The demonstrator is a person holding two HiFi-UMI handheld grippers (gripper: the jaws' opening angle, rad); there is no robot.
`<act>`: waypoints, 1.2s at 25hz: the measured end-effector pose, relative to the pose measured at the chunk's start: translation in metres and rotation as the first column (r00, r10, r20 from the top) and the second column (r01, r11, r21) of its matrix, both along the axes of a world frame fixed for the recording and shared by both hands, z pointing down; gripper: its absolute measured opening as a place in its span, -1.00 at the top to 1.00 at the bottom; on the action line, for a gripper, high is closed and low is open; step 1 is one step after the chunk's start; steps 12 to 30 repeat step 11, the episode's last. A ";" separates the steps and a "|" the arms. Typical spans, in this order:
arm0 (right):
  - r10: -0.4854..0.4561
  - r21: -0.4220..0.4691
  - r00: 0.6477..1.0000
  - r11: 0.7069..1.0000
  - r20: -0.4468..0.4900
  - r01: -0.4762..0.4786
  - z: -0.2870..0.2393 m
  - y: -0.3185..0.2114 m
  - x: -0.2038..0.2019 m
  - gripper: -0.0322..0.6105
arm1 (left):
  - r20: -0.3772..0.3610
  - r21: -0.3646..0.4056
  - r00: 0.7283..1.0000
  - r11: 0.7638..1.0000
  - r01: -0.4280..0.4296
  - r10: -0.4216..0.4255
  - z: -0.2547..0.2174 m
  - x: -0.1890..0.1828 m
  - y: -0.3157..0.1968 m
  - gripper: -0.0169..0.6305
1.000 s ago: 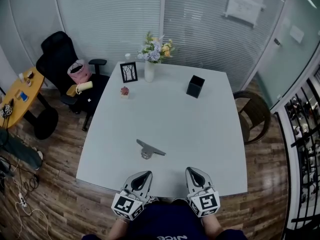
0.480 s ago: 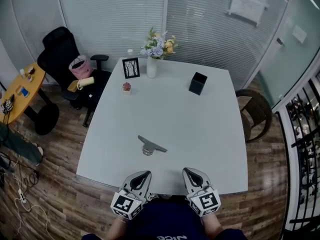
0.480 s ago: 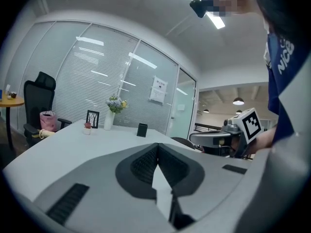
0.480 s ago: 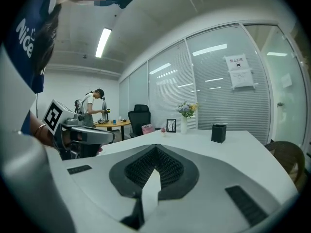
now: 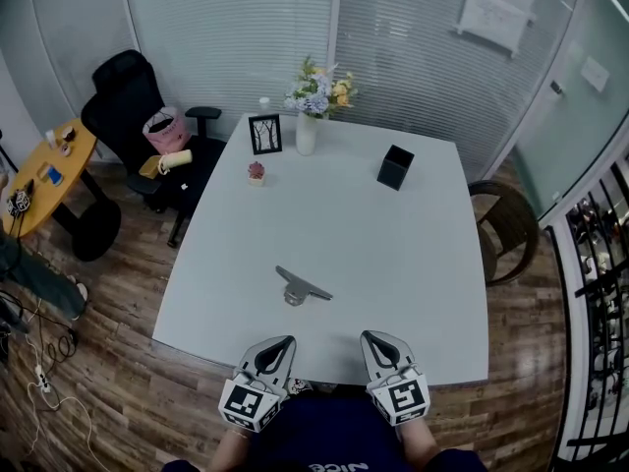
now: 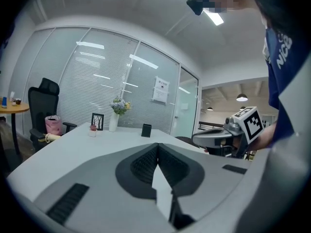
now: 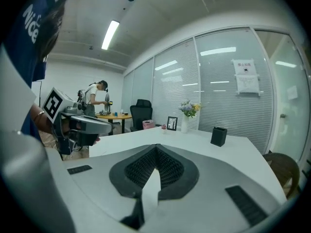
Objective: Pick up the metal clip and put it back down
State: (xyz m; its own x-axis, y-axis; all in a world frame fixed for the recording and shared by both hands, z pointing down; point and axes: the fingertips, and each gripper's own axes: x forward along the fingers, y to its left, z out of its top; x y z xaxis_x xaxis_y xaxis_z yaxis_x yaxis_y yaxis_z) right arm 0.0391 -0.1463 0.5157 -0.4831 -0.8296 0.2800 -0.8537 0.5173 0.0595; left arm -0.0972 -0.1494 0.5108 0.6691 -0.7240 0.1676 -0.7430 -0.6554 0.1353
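Well, in the head view both my claws sit at the near edge of the white surface [image 5: 393, 254], the left claw [image 5: 280, 346] and the right claw [image 5: 381, 343] side by side and pointing away from me. The metal clip [image 5: 301, 288] lies flat on the surface a short way ahead of the left claw, slightly to its right, and ahead-left of the right claw. Only bare surface lies between the clip and either claw, and neither touches it. Far beyond the clip stand a small potted plant [image 5: 257, 171], a picture frame [image 5: 264, 134] and a vase of flowers [image 5: 307, 134]. A black box [image 5: 395, 167] stands far ahead of the right claw. Off the surface, a black office chair [image 5: 123, 101] and a round wooden table [image 5: 39, 185] are out to the left, and a wicker chair [image 5: 509, 229] is to the right.

From the left gripper view, my left claw is pressed together, pad against pad. The frame, vase and box are far ahead, and the right claw is off to its right.

From the right gripper view, my right claw is pressed together too. The left claw is to its left, the box is ahead-right, and a person [image 7: 99, 93] stands by the round table.
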 end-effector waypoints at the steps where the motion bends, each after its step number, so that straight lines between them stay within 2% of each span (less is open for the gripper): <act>1: 0.000 -0.003 1.000 1.000 -0.009 0.000 0.001 0.000 0.000 0.88 | 0.000 0.000 1.000 1.000 0.003 -0.003 0.000 -0.001 -0.001 0.94; 11: 0.002 0.020 1.000 1.000 -0.023 -0.002 -0.003 -0.001 -0.001 0.88 | 0.033 0.007 0.999 0.999 0.034 -0.035 0.007 -0.014 0.001 0.94; 30: 0.002 0.020 1.000 1.000 -0.023 -0.002 -0.003 -0.001 -0.001 0.88 | 0.033 0.007 0.999 0.999 0.034 -0.035 0.007 -0.014 0.001 0.94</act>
